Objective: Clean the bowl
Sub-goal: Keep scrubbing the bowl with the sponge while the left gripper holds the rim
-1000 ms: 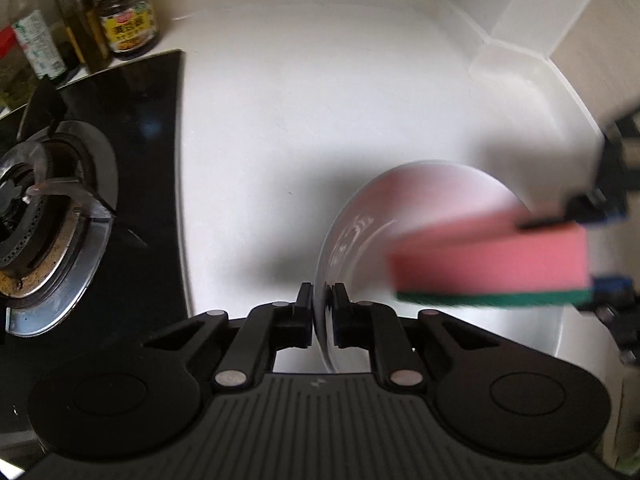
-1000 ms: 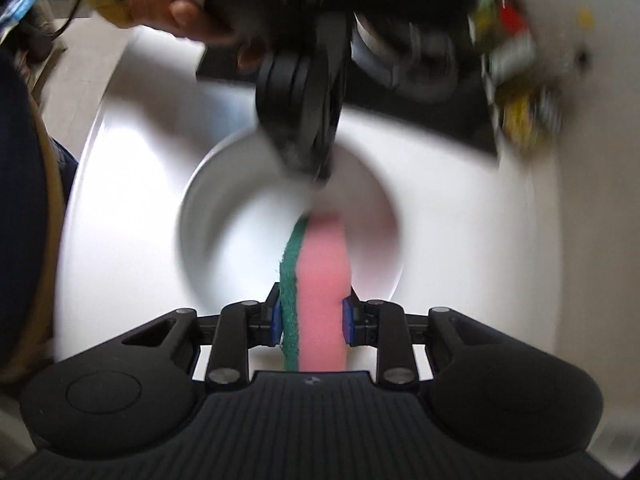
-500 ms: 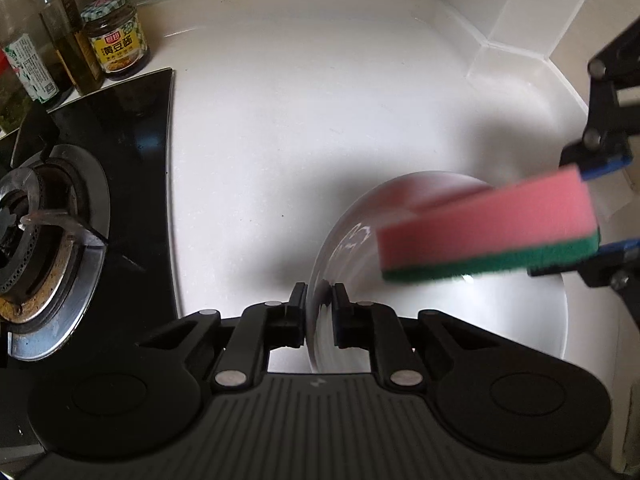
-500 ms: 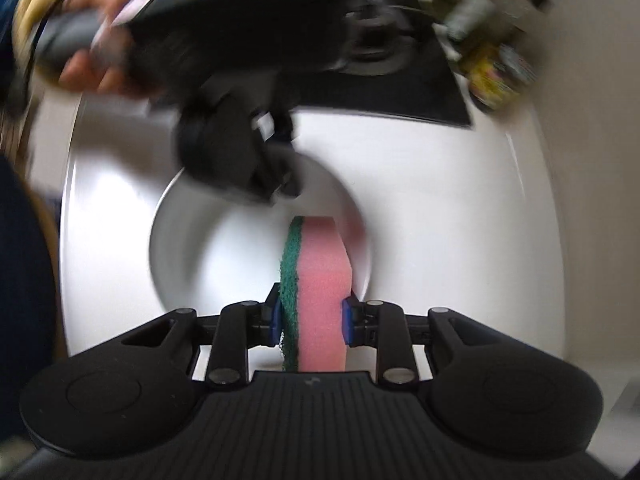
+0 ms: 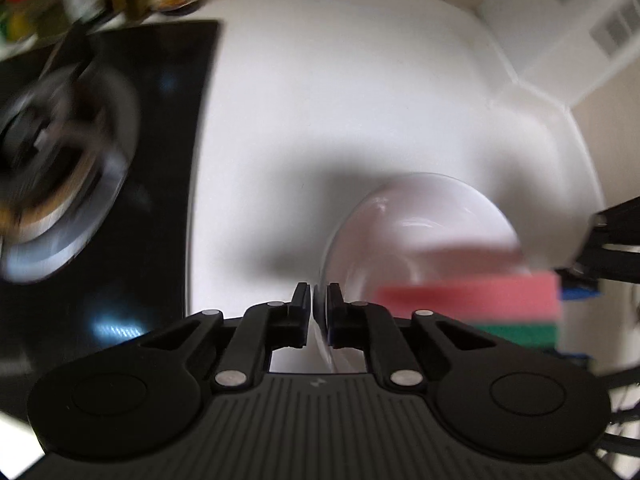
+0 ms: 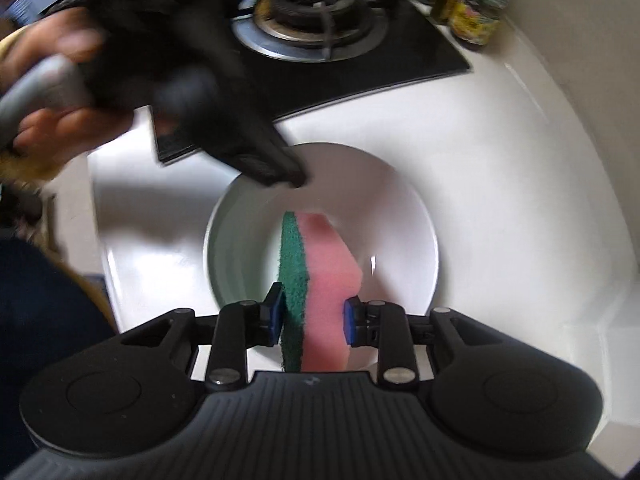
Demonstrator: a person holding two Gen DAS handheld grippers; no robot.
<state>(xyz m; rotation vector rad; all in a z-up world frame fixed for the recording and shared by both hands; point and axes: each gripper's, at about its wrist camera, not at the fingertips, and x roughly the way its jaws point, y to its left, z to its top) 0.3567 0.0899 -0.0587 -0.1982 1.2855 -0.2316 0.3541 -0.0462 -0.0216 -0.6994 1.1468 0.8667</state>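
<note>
A white bowl [image 5: 420,232] stands on the white counter, tilted up on its side. My left gripper [image 5: 319,310] has the bowl's near rim between its pads, and its jaws are closing on it. In the right wrist view the left gripper [image 6: 296,178] reaches down to the far rim of the bowl [image 6: 392,240]. My right gripper [image 6: 312,316] holds a pink sponge with a green scouring side [image 6: 320,272] inside the bowl. Its jaws are opening, but both blue pads still touch the sponge. In the left wrist view the sponge [image 5: 480,300] lies level at the right.
A black glass hob [image 6: 400,68] with a gas burner [image 6: 316,20] lies beyond the bowl. Jars and bottles [image 6: 476,16] stand behind the hob. A person's hand [image 6: 52,92] grips the left tool's handle. White counter [image 6: 520,200] surrounds the bowl, with a wall at its right.
The left jaws have narrowed on the bowl's rim. The right jaws stand wider around the sponge. Both wrists have rolled, and the sponge now sits lower and level in the left view.
</note>
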